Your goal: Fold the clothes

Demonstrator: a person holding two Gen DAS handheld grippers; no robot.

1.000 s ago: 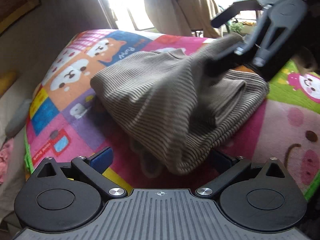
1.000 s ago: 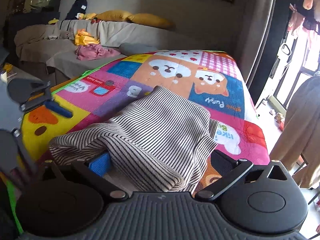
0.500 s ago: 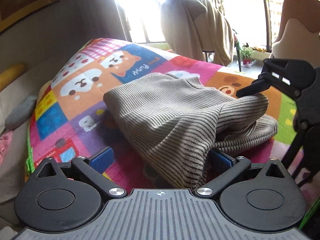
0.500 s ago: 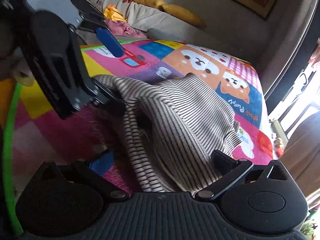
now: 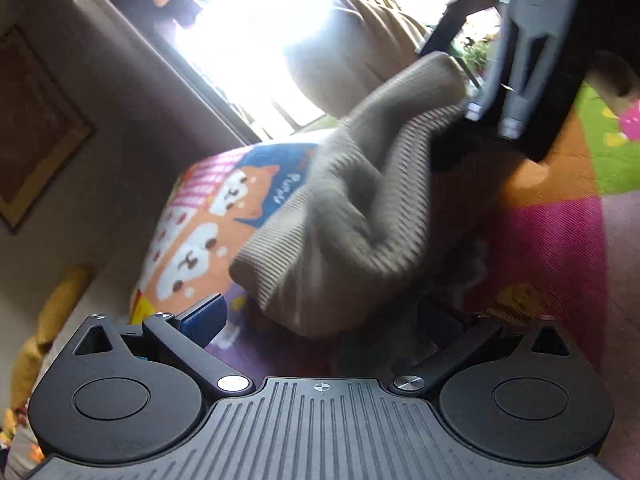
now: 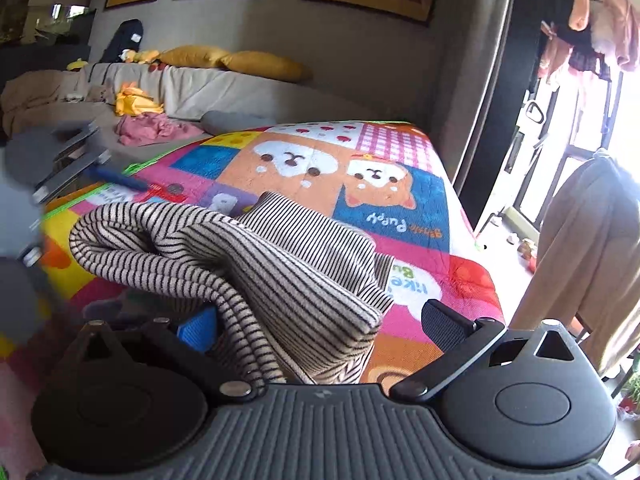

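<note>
A striped beige-and-black garment (image 6: pixel 280 264) lies bunched and partly folded on the colourful cartoon blanket (image 6: pixel 392 184). It also shows in the left wrist view (image 5: pixel 360 216), blurred by motion. My left gripper (image 5: pixel 320 320) has its fingers spread wide, with the garment's near fold between them, and it is tilted. My right gripper (image 6: pixel 316 320) also has its fingers wide apart with a thick fold of the garment lying between them. The right gripper shows from outside in the left wrist view (image 5: pixel 516 64), over the garment's far end.
A grey sofa (image 6: pixel 224 92) with yellow cushions and loose pink and yellow clothes stands behind the blanket. A chair draped in beige cloth (image 6: pixel 584 248) stands by the bright window on the right. The blanket's edge (image 6: pixel 476 256) drops off near the window.
The left gripper has tilted and swung, blurring its view. The right gripper has moved back over the garment's far end. The garment's fold has bunched up higher.
</note>
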